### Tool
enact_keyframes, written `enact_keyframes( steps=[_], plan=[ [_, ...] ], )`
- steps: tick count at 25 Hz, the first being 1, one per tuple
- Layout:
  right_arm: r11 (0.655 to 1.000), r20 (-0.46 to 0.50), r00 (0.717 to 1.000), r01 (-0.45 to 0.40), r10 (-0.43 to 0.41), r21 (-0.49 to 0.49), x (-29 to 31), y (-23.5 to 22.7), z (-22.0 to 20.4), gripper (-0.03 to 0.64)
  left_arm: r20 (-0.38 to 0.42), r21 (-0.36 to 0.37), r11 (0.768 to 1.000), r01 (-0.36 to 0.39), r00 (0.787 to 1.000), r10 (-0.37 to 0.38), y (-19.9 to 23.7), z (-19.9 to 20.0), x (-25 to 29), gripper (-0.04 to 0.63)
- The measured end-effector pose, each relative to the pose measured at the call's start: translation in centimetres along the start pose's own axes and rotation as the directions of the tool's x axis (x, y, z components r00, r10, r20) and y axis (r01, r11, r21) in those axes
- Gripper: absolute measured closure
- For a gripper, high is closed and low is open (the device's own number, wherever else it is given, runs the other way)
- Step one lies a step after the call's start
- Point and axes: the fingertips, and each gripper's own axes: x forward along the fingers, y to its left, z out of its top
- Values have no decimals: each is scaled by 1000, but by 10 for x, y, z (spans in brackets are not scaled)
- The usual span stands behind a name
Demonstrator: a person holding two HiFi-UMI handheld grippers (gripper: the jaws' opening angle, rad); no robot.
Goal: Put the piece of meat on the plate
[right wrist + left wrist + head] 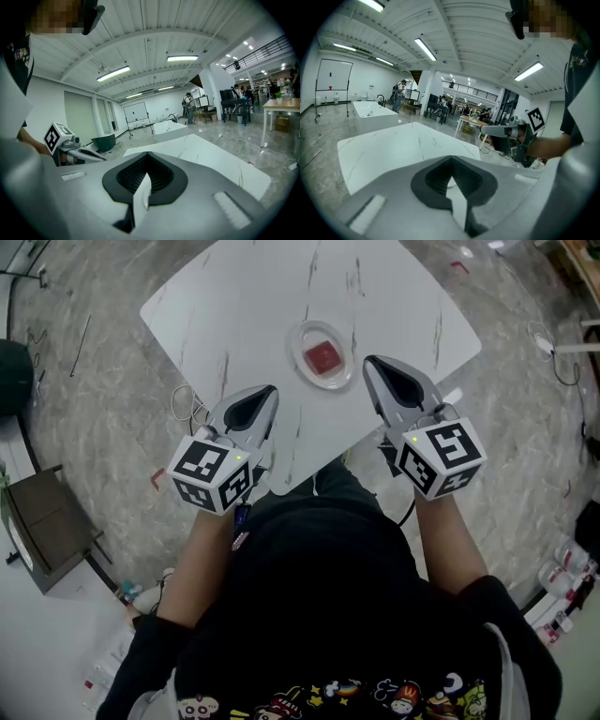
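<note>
- the piece of meat (323,356), a red square, lies in the middle of the small plate (302,337). the plate stands on the white marbled bench (234,306), a little toward its near corner.
- the left claw (270,390) has its jaws together and nothing is between them. its own view shows only the closed tip (451,159) with the bare bench behind it.
- the right claw (373,365) is also closed and empty, and in its own view the two jaws meet in one point (147,154).
- both claws hang over the near edge of the bench, one on each side of the plate and apart from it. i judge this as a rest position: the meat already sits on the plate, so the task looks finished and there is nothing left to grip.
- the plate is placed between the two claws, so i think either one could reach it easily.
- no brand or readable word is visible. the marker cubes (214,474) (441,456) carry only black and white square patterns, and the person's dark shirt (319,615) shows small cartoon figures at the lower edge, without text that i can read.
</note>
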Motion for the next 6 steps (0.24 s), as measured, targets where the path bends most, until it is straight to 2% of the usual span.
enact_keyframes(
  steps=[6],
  plan=[
    [1000, 17, 1000, 23, -23, -19, -14, -15, 5, 594, 8, 7, 1000, -15, 1000, 15, -11, 3, 4, 595]
  ],
)
